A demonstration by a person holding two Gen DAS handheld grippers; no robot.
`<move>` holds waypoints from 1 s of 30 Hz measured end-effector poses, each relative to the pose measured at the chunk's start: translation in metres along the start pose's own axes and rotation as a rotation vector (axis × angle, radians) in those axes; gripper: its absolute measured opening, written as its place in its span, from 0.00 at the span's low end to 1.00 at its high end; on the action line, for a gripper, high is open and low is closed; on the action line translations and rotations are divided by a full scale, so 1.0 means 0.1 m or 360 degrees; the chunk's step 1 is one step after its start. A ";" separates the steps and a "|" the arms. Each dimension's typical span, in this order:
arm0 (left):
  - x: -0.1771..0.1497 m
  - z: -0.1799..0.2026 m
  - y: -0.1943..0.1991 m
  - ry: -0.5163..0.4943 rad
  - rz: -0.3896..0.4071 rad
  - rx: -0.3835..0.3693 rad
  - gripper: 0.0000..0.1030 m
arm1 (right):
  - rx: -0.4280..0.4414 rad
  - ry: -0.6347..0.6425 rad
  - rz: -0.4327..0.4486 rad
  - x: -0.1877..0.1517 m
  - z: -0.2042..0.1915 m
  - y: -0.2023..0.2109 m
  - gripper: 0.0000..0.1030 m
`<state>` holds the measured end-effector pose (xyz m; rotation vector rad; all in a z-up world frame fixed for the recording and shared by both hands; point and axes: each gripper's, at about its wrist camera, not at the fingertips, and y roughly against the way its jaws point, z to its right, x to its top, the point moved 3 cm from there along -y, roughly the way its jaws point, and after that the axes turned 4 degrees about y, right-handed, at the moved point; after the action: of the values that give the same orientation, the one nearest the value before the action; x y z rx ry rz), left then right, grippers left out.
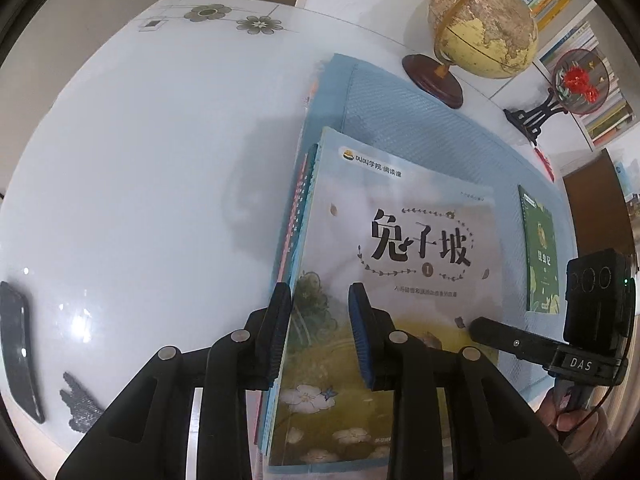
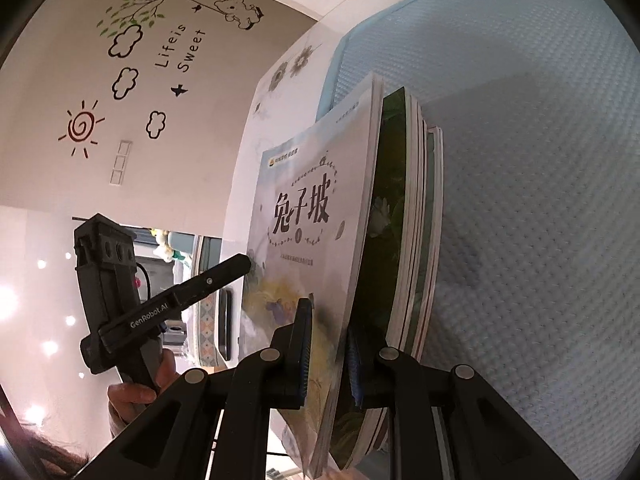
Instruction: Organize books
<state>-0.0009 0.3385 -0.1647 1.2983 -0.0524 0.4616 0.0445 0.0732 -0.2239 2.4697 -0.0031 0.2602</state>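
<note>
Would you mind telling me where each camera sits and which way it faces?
Left wrist: sits on the left gripper and looks steeply down at the stack on the mat, with the globe beyond. Its own fingers, the right gripper and the right hand show.
Right wrist: sits on the right gripper, which is clamped on the top book, and looks along the stack toward the wall. The left gripper and the left hand show.
Shared: the stack, the mat, and each other's gripper.
</note>
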 end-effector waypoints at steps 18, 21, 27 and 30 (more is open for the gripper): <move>0.08 1.48 0.14 -0.0262 0.0125 -0.0043 0.57 | -0.0228 -0.0142 0.0367 0.11 0.59 1.44 0.68; 0.04 1.94 -0.07 -0.0311 0.0087 -0.0139 0.66 | -0.0299 -0.0205 0.0456 0.07 0.93 1.83 0.68; -0.16 2.77 -0.83 -0.0355 -0.0178 -0.0417 0.64 | -0.0461 -0.0208 0.0508 0.04 1.58 2.51 0.68; -0.24 3.03 -1.20 -0.0297 -0.0293 -0.0518 0.62 | -0.0500 -0.0174 0.0508 0.07 1.89 2.75 0.68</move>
<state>0.0860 0.0249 -0.1961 1.0107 -0.1567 0.1638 0.0683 -0.2588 -0.2015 2.1583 -0.4533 0.2391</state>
